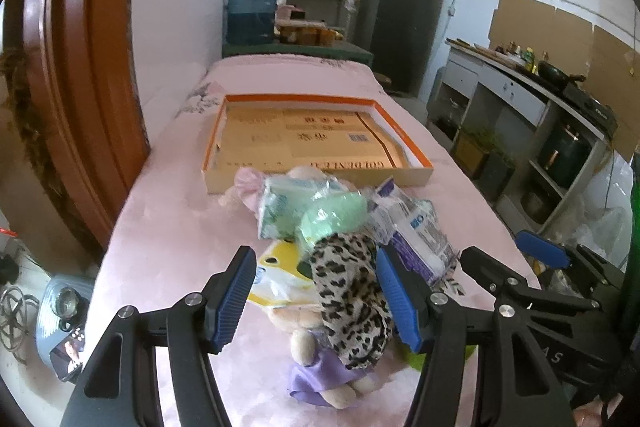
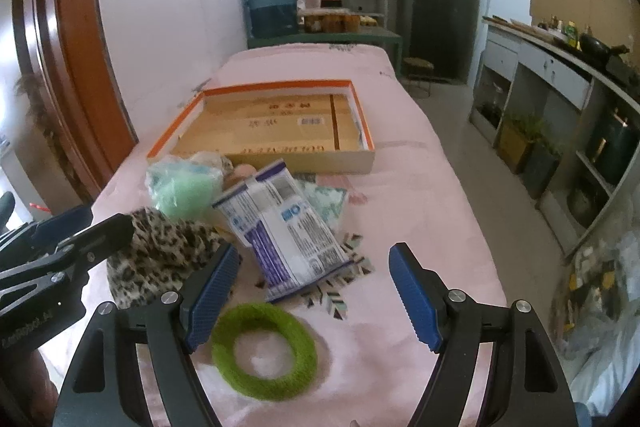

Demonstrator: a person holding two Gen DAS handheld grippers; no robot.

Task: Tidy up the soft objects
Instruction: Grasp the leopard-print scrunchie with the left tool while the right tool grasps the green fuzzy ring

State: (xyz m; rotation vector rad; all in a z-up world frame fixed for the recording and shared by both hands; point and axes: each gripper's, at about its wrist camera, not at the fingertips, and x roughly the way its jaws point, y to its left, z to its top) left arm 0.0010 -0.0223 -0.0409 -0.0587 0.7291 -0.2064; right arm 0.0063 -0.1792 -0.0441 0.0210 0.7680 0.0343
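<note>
I judge I am at the pick-up step, nothing boxed yet: the soft things lie heaped on the pink cloth (image 2: 400,187) just in front of the shallow cardboard box (image 2: 280,131). My left gripper (image 1: 316,299) stands open astride the limp leopard-print cloth (image 1: 352,299); next it must close there. My right gripper (image 2: 312,291) hangs open over the fuzzy green ring (image 2: 264,355), beside a crinkly plastic packet (image 2: 280,227).
</note>
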